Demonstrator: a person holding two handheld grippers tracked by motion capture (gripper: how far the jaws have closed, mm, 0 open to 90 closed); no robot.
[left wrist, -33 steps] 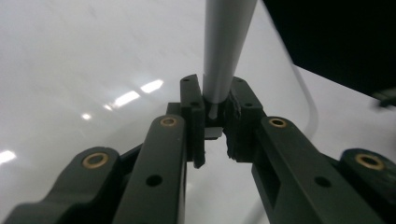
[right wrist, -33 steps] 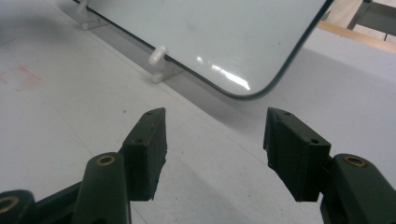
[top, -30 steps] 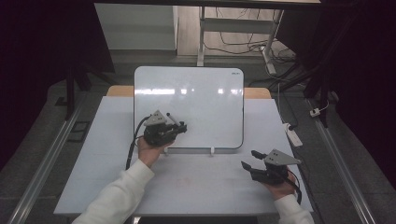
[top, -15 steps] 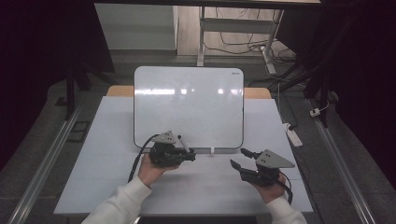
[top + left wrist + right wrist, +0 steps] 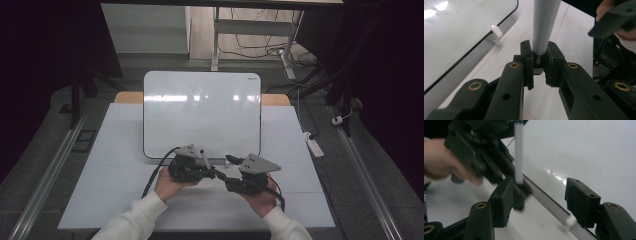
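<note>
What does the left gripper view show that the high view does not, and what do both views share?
Left gripper view: the jaws of the left gripper shut on the lower end of a grey marker.

High view: the whole whiteboard, the table, both forearms, and the right gripper with its jaws open.

Shared: marker, whiteboard edge, white tabletop, right hand.

A white power strip (image 5: 313,145) lies at the table's (image 5: 100,165) right edge, cables (image 5: 260,47) on the floor beyond.
</note>
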